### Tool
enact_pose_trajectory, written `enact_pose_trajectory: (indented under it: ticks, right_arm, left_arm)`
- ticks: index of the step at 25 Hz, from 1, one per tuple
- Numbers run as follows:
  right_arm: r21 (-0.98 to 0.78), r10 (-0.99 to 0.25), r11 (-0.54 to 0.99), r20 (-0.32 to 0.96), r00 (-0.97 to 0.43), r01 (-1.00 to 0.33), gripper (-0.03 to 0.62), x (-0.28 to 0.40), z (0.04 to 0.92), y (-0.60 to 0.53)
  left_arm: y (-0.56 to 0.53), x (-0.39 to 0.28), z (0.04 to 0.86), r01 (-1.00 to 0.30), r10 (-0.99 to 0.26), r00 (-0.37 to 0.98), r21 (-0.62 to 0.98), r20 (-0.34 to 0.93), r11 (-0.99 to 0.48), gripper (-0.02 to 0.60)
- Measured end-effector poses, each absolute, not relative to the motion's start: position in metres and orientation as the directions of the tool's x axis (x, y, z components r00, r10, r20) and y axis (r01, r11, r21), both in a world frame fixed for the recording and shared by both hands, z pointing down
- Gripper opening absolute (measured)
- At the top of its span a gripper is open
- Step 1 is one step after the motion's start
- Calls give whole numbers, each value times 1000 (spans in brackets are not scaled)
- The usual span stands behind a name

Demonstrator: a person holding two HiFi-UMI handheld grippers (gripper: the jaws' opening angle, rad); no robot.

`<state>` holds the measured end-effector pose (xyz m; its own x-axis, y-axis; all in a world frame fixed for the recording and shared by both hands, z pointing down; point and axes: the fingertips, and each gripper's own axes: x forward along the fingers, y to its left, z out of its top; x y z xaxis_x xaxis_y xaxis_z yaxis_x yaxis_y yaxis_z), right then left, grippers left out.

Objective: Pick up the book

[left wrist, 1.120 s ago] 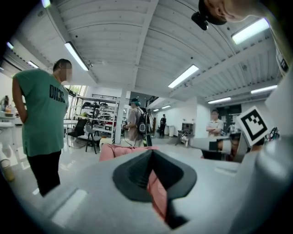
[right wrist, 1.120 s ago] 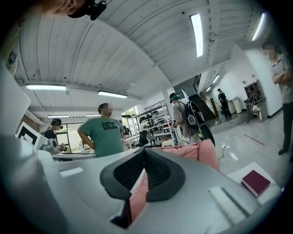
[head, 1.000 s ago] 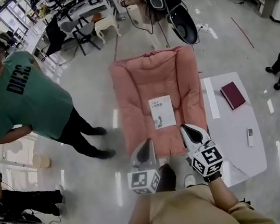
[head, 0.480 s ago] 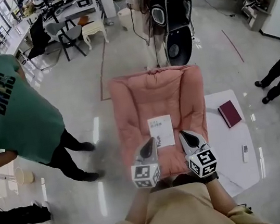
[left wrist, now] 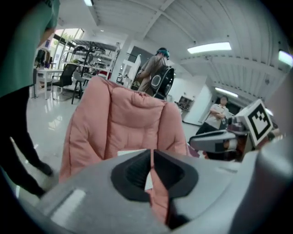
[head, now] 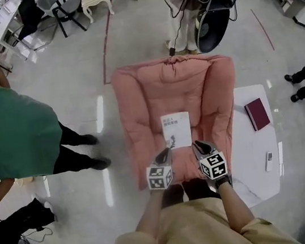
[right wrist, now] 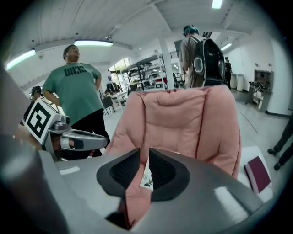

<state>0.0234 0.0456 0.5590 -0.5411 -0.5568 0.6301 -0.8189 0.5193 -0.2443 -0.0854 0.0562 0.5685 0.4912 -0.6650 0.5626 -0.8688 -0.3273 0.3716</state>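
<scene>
A white book (head: 176,129) lies flat on the seat of a pink armchair (head: 138,103). Both grippers hover side by side at the seat's front edge, just short of the book. My left gripper (head: 166,152) has its jaws almost together, with only a thin slit and nothing in it. My right gripper (head: 197,144) is opening, a narrow gap between its jaws and nothing held. In the left gripper view the book (left wrist: 130,152) shows just beyond the left gripper (left wrist: 152,153). In the right gripper view the book (right wrist: 147,176) shows through the gap of the right gripper (right wrist: 144,153).
A white low table (head: 248,149) stands right of the chair with a maroon book (head: 257,114) and a small remote (head: 269,161) on it. A person in a green shirt (head: 4,125) stands at the left. Another person with a backpack (head: 208,0) stands behind the chair.
Both grippers have moved forward and down to the front of the seat, close to the white book. The right jaws have parted a little.
</scene>
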Motion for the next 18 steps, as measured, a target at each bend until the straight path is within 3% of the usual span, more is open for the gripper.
enact_pose_trajectory:
  ticks: [4,10,14,18]
  right_arm:
    - [-331,-447,446,723,-527,-832,129,28,657,19]
    - [-427,-327,335,783,-529,-840,181,52,774,0]
    - [-456,-294,310,788,-540,-834,227,60,835,-26]
    - [-485,-276,291,782,-558,-824,250,59,882,-50]
  left_arm:
    - [27,-88,646,-880,-597,472,386,649,-276,63]
    - [3,-78,753,-882,-479,470,412,741,-228,158]
    - [-21,-79,815,-885,-439,464,424,770,-191,254]
    - [-37,-80,862,-885,-410,461,440,787,-152,276]
